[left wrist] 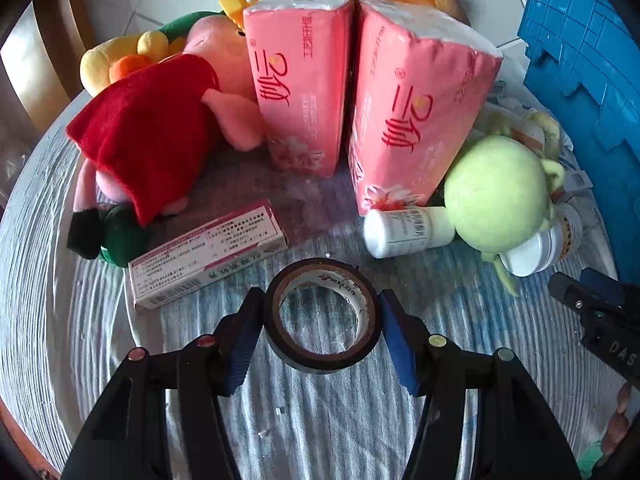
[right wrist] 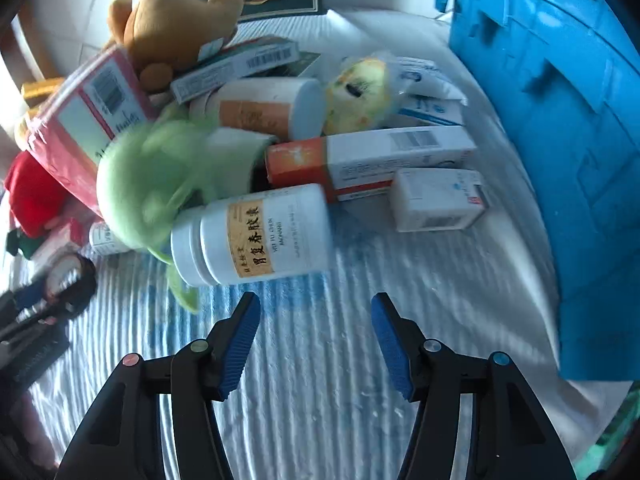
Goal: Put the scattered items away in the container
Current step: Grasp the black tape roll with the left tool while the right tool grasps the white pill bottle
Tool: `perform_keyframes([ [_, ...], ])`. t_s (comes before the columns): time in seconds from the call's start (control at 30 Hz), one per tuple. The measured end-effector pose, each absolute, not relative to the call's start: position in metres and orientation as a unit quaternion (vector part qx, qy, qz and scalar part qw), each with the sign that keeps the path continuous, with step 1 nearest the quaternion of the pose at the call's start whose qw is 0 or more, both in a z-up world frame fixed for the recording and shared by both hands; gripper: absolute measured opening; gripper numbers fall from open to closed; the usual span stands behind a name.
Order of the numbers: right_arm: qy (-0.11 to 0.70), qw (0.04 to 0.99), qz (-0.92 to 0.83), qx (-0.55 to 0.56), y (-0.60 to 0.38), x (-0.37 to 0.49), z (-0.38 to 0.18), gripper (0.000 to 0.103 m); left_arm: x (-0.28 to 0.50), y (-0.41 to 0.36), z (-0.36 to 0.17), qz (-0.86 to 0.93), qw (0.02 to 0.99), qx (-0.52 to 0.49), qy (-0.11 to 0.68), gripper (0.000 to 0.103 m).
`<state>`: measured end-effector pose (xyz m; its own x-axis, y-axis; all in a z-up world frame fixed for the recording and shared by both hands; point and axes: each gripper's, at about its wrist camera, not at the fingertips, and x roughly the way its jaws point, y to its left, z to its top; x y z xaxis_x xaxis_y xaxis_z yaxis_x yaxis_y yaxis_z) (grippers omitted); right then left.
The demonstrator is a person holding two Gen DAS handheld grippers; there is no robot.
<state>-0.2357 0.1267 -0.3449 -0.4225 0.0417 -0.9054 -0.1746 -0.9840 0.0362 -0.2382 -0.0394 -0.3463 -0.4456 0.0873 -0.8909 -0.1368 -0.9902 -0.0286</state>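
Our left hand-held gripper (left wrist: 322, 320) clasps the tape (left wrist: 323, 316) across its rim for lifting. Our right hand-held gripper (right wrist: 316, 334) hangs released before the bottle (right wrist: 256, 236), near the crate (right wrist: 560, 128).

Tape roll (left wrist: 322, 316): glossy black plastic film, paper-look white core w/ print. Left gripper (left wrist: 322, 322): matt black plastic body, pads (left wrist: 240, 344) blue ribbed rubbery-looking; right gripper (right wrist: 316, 336) same build. Cloth (left wrist: 344, 412) under everything: woven, ribbed, matt, blue-white. Tissue packs (left wrist: 298, 92) at 12 o'clock of the roll: pink plastic wrap, slight sheen, crinkled. Box (left wrist: 208, 256) at 10 o'clock: printed card, semi-gloss. Green plush (left wrist: 496, 196) at 2 o'clock: fuzzy fabric, matt. Bottle (right wrist: 256, 236): smooth white plastic, paper label. Crate (right wrist: 560, 140): blue moulded plastic, hard, low sheen.
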Motion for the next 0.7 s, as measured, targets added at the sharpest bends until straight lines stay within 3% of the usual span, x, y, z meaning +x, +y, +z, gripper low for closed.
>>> perform_keyframes([
  [0.13,0.066,0.031,0.855,-0.513,0.111,-0.229,-0.328,0.059,-0.233,-0.034,-0.346,0.85,0.066,-0.521,0.019,0.057],
  [0.27,0.041,0.028,0.864,-0.501,0.097,-0.233,-0.323,0.084,-0.229,-0.029,-0.345,0.851,0.067,-0.521,0.018,0.057],
  [0.33,0.024,0.03,0.867,-0.496,0.094,-0.236,-0.327,0.085,-0.227,-0.027,-0.345,0.851,0.068,-0.521,0.018,0.057],
  [0.47,0.007,0.026,0.87,-0.492,0.102,-0.243,-0.341,0.101,-0.224,-0.021,-0.344,0.853,0.067,-0.518,0.021,0.057],
  [0.63,0.009,0.021,0.874,-0.485,0.107,-0.244,-0.348,0.1,-0.222,-0.004,-0.342,0.855,0.071,-0.513,0.023,0.057],
  [0.67,0.014,0.018,0.873,-0.486,0.108,-0.245,-0.349,0.085,-0.221,0.0,-0.341,0.856,0.072,-0.511,0.025,0.057],
  [0.7,0.017,0.017,0.873,-0.487,0.109,-0.247,-0.352,0.08,-0.22,0.003,-0.341,0.856,0.073,-0.511,0.026,0.057],
])
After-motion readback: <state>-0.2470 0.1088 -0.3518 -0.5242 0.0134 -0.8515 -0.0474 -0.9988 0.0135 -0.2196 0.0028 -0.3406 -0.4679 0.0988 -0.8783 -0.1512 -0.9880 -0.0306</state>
